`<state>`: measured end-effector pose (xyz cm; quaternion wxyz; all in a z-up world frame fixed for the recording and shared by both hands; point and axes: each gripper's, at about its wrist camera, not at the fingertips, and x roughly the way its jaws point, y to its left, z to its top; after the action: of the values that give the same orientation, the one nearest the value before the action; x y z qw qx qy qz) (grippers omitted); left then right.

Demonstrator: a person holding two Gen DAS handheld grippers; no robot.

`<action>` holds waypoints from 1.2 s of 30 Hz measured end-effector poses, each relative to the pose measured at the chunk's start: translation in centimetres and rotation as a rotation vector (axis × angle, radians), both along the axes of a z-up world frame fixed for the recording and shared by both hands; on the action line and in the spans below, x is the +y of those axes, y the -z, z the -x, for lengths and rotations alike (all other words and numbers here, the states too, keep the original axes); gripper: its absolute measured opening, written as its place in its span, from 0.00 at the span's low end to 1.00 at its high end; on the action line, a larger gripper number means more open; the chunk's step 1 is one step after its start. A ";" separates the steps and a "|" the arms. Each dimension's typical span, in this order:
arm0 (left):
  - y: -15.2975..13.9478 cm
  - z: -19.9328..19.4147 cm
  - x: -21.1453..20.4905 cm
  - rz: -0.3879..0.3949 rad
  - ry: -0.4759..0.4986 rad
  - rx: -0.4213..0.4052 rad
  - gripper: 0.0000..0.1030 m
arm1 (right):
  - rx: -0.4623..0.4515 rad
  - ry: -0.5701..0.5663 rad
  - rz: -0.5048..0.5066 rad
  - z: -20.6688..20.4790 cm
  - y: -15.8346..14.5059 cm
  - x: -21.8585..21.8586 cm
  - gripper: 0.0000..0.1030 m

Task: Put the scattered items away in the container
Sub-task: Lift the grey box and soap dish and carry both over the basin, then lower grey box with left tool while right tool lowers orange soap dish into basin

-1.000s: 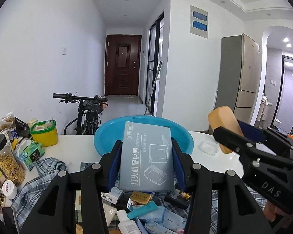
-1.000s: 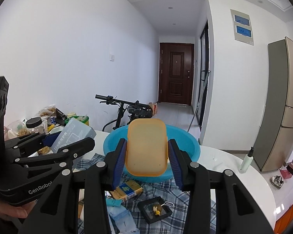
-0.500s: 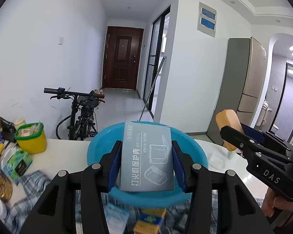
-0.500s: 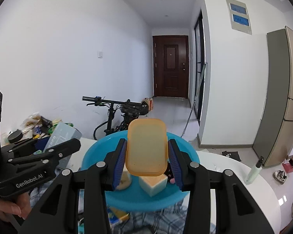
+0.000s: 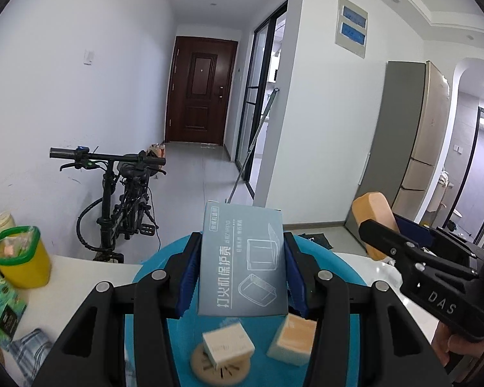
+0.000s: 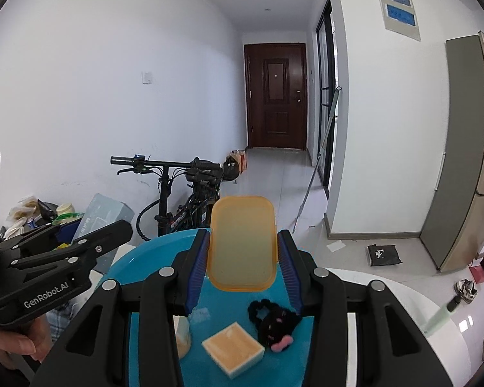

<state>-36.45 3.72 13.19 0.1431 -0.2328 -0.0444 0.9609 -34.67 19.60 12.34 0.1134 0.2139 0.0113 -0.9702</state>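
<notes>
My left gripper is shut on a grey-blue phone-case box and holds it above the blue basin. My right gripper is shut on an orange plastic lid above the same basin. In the basin lie a small white box on a round beige disc, an orange-topped box and a black hair tie. The right gripper with the lid shows at the right of the left wrist view.
A yellow cup with a green rim and a green packet stand on the white table left of the basin. A plaid cloth lies at the lower left. A bicycle leans beyond the table.
Both grippers have moved forward and over the basin with their loads. The cluttered cloth has dropped out of sight and the basin's contents now show below the fingers.
</notes>
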 end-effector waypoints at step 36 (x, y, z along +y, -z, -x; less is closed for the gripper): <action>15.1 16.0 2.8 0.037 0.014 -0.783 0.49 | -0.715 -0.140 -0.005 13.5 12.5 1.1 0.40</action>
<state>-52.46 6.48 -1.94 0.1177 -0.5847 -0.0765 0.7990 -48.22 20.66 -0.16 0.1756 0.5385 -0.0119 -0.8241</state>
